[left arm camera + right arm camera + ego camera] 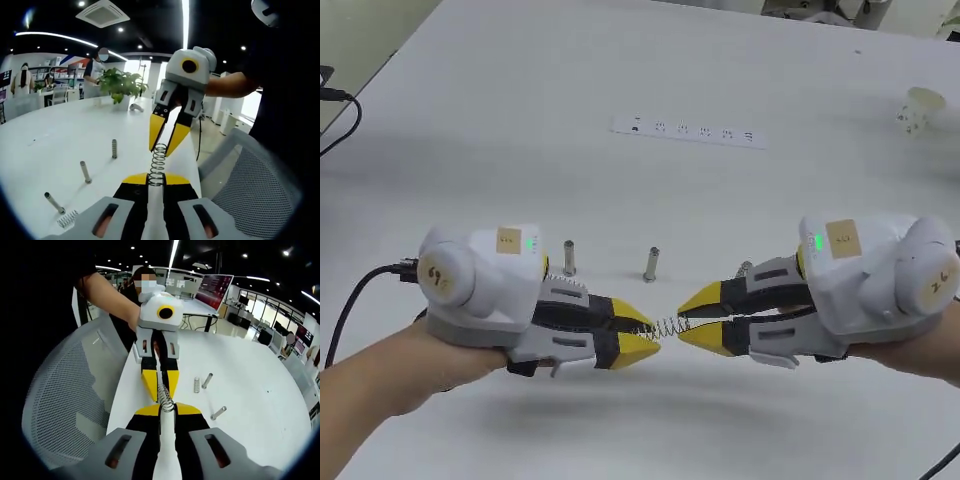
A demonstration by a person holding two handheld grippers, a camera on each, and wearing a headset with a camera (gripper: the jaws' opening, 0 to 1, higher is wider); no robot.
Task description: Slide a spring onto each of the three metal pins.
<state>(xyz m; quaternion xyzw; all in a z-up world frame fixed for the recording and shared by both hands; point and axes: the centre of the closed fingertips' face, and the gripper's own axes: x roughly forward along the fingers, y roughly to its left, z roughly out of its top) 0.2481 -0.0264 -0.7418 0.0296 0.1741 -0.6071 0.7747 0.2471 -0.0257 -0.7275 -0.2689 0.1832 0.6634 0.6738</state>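
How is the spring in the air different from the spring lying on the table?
The held spring is off the table, pinched at one end by the left hand-held gripper and at the other by the right hand-held gripper. The loose spring lies flat on the table with no gripper on it. Both are metal coils.

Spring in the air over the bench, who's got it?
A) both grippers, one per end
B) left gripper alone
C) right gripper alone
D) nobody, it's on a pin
A: the spring spans tip to tip, the left gripper pinching one end and the right gripper the other.
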